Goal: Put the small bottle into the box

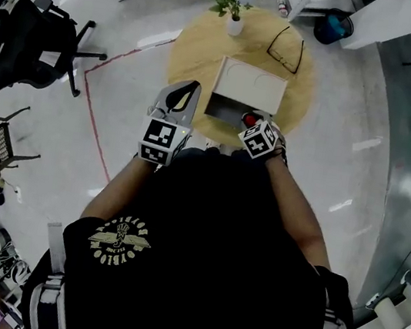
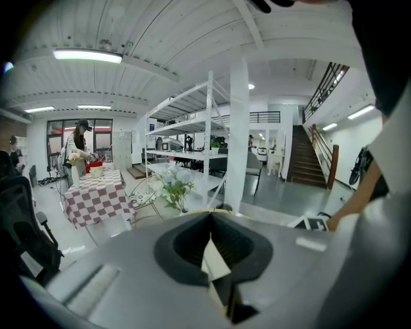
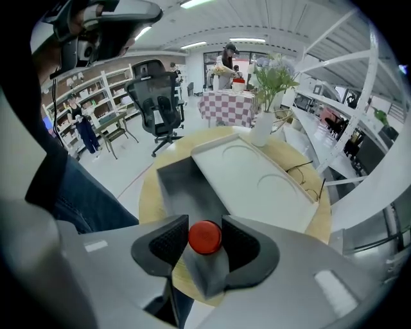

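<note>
Here, the right gripper (image 3: 205, 223) reaches over the near right corner of the grey box with a pale flat lid (image 3: 173, 183), which stands open on the round yellow wooden table (image 3: 149, 193). The small bottle with a round red cap (image 3: 205, 237) sits right between the two dark pads, cap up, at that near corner of the box. The pads are let go: they stand wide, just beside the cap on each side, and do not squeeze it. From the head view, the red cap (image 1: 251, 118) shows just in front of the right gripper (image 1: 257, 124), over the dark inside of the box (image 1: 222, 110). The left gripper (image 1: 193, 87) is held up to the left of the box, apart from it. Its jaws are clenched tip to tip with nothing in them (image 2: 210, 215). On the far side of the table (image 1: 193, 48) stand a white vase with flowers (image 1: 234, 26) and black-framed glasses (image 1: 285, 50). A black office chair (image 1: 23, 43) stands far off to the left.
</note>
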Tool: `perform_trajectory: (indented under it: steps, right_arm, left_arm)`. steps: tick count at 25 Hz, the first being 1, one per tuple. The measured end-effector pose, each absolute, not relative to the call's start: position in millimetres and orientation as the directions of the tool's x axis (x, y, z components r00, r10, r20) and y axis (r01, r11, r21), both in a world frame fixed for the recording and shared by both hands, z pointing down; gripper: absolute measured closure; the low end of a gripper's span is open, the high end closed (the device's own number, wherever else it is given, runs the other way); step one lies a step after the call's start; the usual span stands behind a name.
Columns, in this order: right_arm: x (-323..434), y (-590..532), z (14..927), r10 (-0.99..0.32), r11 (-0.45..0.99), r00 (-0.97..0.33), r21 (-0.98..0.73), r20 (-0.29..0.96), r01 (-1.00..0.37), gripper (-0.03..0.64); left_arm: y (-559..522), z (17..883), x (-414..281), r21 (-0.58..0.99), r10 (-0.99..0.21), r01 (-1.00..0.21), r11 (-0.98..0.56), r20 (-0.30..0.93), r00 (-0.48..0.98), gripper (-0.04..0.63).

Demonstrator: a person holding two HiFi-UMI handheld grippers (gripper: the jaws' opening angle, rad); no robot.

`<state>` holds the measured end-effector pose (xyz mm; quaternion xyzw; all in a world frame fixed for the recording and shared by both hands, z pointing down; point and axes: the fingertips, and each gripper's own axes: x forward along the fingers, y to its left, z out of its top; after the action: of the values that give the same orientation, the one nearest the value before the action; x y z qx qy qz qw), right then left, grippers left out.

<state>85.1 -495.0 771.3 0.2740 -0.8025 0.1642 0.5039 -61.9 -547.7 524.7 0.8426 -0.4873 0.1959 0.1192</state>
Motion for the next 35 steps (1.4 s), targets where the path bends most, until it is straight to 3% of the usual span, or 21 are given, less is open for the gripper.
perform_trajectory:
  steps: [31, 35]
  right_arm:
    - [91.4, -490.4, 764.7, -0.260, 0.796, -0.309, 0.022, 0.915, -0.605, 0.445]
    - [93.7, -491.2, 766.0, -0.267, 0.796, -0.294, 0.038, 0.918, -0.605, 0.474]
  left_arm:
    - [-551.2, 522.1, -62.2, 0.024, -0.779, -0.867, -0.499, 0.427, 0.460, 0.595]
    - [-551.6, 523.3, -62.7, 0.025, -0.783, -0.868, -0.496, 0.420, 0.459, 0.595]
